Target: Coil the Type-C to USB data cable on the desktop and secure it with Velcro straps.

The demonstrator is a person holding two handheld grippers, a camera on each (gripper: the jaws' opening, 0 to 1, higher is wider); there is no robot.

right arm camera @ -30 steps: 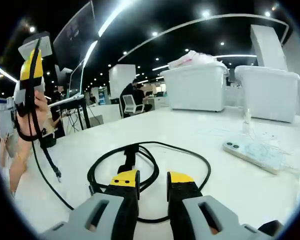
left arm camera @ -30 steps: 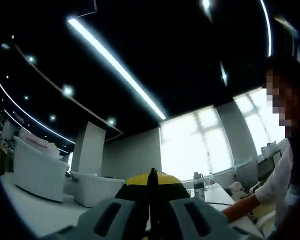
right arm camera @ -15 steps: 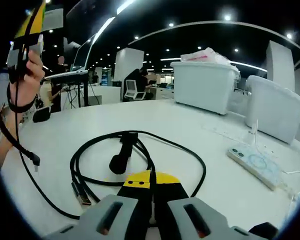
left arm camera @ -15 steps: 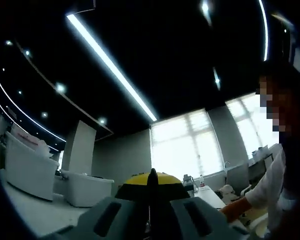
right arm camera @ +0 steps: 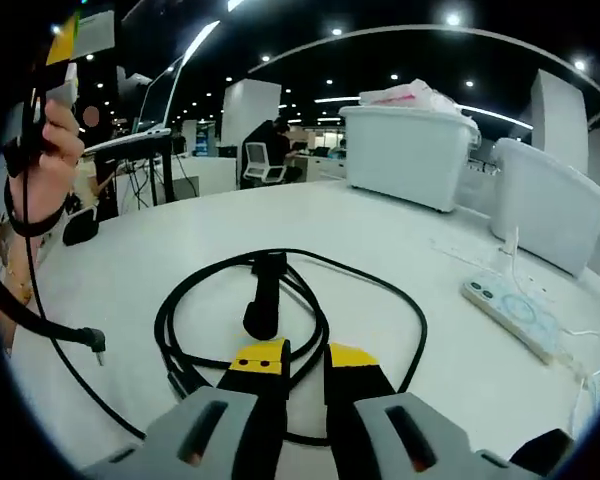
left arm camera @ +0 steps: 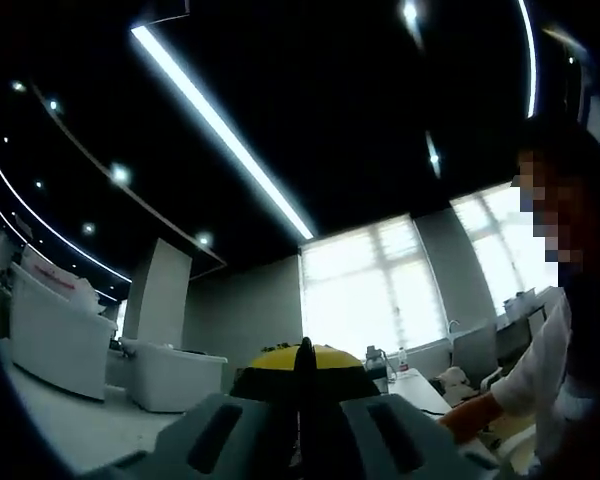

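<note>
At the bottom of the right gripper view, the right gripper [right arm camera: 304, 357] shows its yellow-tipped jaws parted by a narrow gap, nothing between them; half a second ago they were pressed together, and a second ago they stood wider apart. The tips sit just above the near edge of the black data cable [right arm camera: 380, 290], which lies in loose overlapping loops on the white desktop [right arm camera: 180, 240]; whether they touch it cannot be told. A black Velcro strap [right arm camera: 263, 300] hangs on the loops near their middle, unfastened by the look of it. The reopening suggests a grip on the coil is being reset, so securing is judged not yet done. One cable end [right arm camera: 97, 342] rises off the desktop toward the hand [right arm camera: 40, 170] holding the left gripper [left arm camera: 304, 372], whose jaws are closed on the cable, as in both earlier frames. A phone [right arm camera: 510, 315] lies well apart.
</note>
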